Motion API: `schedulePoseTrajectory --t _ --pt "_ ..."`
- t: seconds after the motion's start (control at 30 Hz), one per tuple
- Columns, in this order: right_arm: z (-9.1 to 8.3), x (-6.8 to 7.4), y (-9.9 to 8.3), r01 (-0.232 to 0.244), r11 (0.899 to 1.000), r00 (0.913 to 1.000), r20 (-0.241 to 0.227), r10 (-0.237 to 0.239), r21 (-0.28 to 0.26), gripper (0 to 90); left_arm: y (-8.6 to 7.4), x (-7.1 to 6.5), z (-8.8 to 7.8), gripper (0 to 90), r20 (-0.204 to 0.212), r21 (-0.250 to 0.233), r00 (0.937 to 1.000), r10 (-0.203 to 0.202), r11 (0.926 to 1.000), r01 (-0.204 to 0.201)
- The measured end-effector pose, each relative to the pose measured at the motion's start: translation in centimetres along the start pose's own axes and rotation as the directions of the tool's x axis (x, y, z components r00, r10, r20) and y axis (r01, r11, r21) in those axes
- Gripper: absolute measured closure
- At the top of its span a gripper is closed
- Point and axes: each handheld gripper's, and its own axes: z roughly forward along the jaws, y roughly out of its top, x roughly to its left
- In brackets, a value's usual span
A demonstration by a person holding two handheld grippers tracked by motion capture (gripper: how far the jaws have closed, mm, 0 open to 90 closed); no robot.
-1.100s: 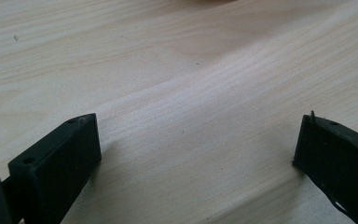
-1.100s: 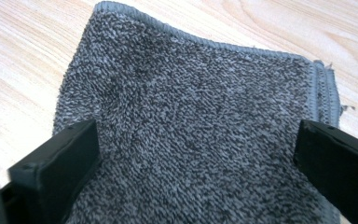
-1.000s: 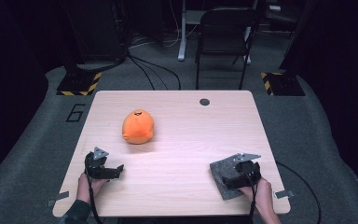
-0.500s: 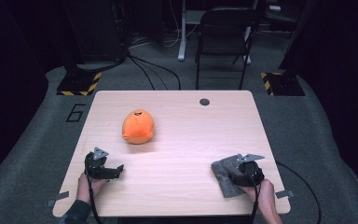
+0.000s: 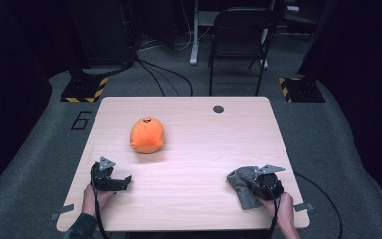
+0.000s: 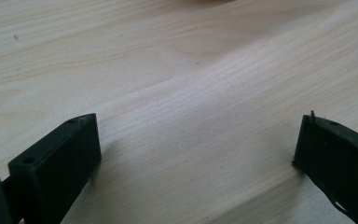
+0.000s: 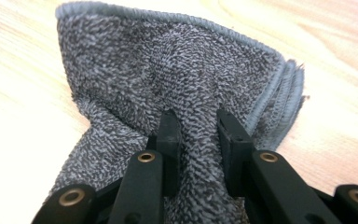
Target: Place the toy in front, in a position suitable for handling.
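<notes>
High view shows a pale wooden table [image 5: 189, 149] on grey carpet [image 5: 328, 144], left gripper [image 5: 122, 183] open at lower left, right gripper [image 5: 251, 183], its jaws just closing, pinching a grey towel [image 5: 241, 186] at lower right.

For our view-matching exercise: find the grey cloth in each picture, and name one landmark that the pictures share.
High view: the grey cloth lies near the table's front right corner, pinched by the right gripper.
Left gripper view: the cloth is not in this picture.
Right gripper view: the cloth spreads across the middle, bunched between the jaws.
Shared landmark: the light wooden table, also and.
</notes>
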Motion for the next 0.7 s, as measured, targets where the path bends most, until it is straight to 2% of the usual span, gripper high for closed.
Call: schedulePoseTrajectory --t 0.17,0.27,0.3,0.37,0.4,0.43,0.7 --pt "-0.9 -0.1 0.3 0.005 0.999 1.0 -0.004 -0.005 -0.036 73.7 0.0 0.0 0.0 0.2 0.0 0.001 1.0 -0.001 1.0 0.001" --pt "-1.6 0.0 0.6 -0.011 0.999 0.9999 -0.005 0.01 -0.053 73.6 0.0 0.0 0.0 0.2 0.0 0.001 1.0 0.0 1.0 0.0" --pt "-1.7 -0.2 0.7 0.006 0.998 1.0 -0.002 -0.006 -0.064 73.6 0.0 0.0 0.0 0.2 0.0 0.001 1.0 0.0 1.0 0.0" --pt "-2.2 -0.2 0.9 -0.015 0.997 0.9999 0.0 0.015 -0.075 73.5 0.0 0.0 0.0 0.2 0.0 0.0 1.0 -0.001 1.0 0.001" --pt "-2.4 -0.4 1.0 -0.001 0.996 1.0 0.002 0.001 -0.084 73.5 0.0 0.0 0.0 0.2 0.0 0.0 1.0 0.0 1.0 0.0" --pt "-2.6 -0.4 1.1 -0.013 0.996 0.9999 0.002 0.013 -0.091 73.5 0.0 0.0 0.0 0.2 0.0 0.0 1.0 0.0 1.0 0.0" --pt "-4.1 -1.2 1.8 -0.015 0.991 0.9997 0.016 0.018 -0.135 73.3 0.0 0.0 0.0 0.2 0.0 0.001 1.0 0.0 1.0 0.0"
